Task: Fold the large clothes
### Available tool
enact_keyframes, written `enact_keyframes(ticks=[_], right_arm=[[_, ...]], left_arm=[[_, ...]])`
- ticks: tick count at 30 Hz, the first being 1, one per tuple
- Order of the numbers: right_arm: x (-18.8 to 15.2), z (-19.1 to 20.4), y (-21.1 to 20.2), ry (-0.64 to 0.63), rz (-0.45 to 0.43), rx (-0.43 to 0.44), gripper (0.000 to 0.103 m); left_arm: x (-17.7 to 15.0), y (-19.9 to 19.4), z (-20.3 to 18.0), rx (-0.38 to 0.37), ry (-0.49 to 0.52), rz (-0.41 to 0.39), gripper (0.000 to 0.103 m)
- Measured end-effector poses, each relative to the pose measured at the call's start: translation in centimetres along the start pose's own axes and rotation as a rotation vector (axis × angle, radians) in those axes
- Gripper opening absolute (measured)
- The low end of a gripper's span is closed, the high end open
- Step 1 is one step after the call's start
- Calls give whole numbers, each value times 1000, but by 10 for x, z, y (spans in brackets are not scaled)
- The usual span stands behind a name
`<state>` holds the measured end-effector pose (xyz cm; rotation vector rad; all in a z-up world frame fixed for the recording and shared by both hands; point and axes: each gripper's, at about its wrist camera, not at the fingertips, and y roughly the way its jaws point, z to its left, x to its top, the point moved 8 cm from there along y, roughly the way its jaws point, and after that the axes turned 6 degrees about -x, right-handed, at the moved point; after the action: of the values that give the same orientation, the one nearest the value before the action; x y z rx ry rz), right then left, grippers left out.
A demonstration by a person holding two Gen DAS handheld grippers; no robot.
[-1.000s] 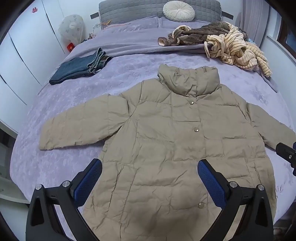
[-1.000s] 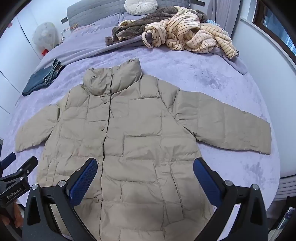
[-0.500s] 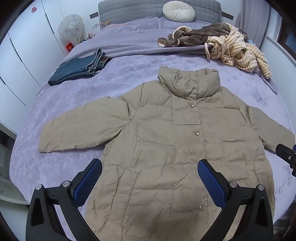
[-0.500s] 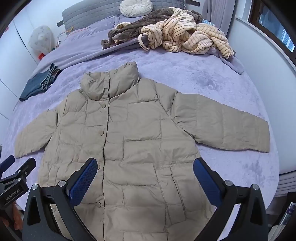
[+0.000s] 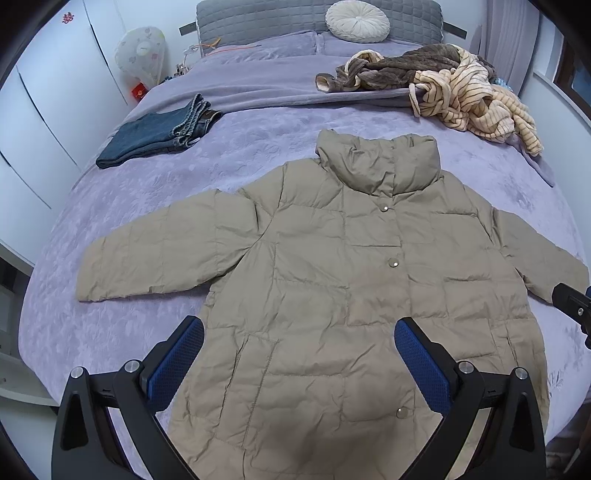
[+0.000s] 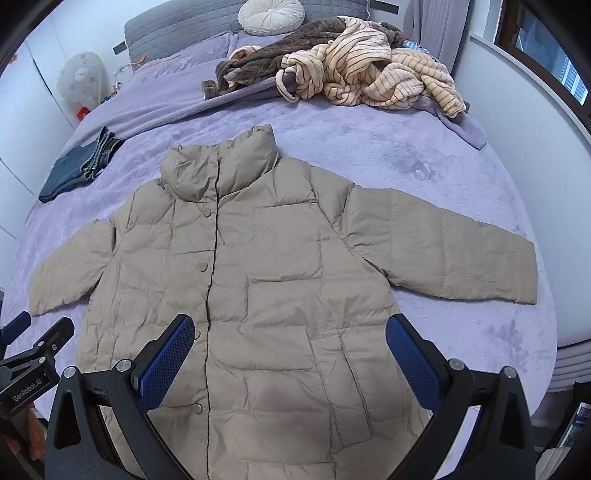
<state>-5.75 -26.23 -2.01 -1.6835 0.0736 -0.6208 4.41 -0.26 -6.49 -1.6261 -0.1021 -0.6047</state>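
A tan quilted puffer jacket (image 5: pixel 332 288) lies flat and front up on the purple bed, collar away from me and both sleeves spread out. It also shows in the right wrist view (image 6: pixel 266 280). My left gripper (image 5: pixel 299 354) is open and empty, held above the jacket's lower left part. My right gripper (image 6: pixel 290 350) is open and empty, above the jacket's lower right part. The left sleeve (image 5: pixel 155 254) and the right sleeve (image 6: pixel 443 251) lie out to the sides.
Folded blue jeans (image 5: pixel 159 131) lie at the far left of the bed (image 5: pixel 110 206). A heap of striped and brown clothes (image 5: pixel 454 88) lies at the far right. A round white cushion (image 5: pixel 356 20) leans on the grey headboard. White wardrobes stand left; a wall stands right.
Both grippers have drawn back and up a little, so the jacket sits slightly farther away in both views. The jacket has not moved and both grippers stay open.
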Motion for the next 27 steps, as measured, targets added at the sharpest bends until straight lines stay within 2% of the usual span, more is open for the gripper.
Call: enact_keyframes(ticks=[27], right_arm=[[1, 2, 0, -4, -2, 3, 103]], left_arm=[[-2, 0, 3, 4, -7, 12, 103]])
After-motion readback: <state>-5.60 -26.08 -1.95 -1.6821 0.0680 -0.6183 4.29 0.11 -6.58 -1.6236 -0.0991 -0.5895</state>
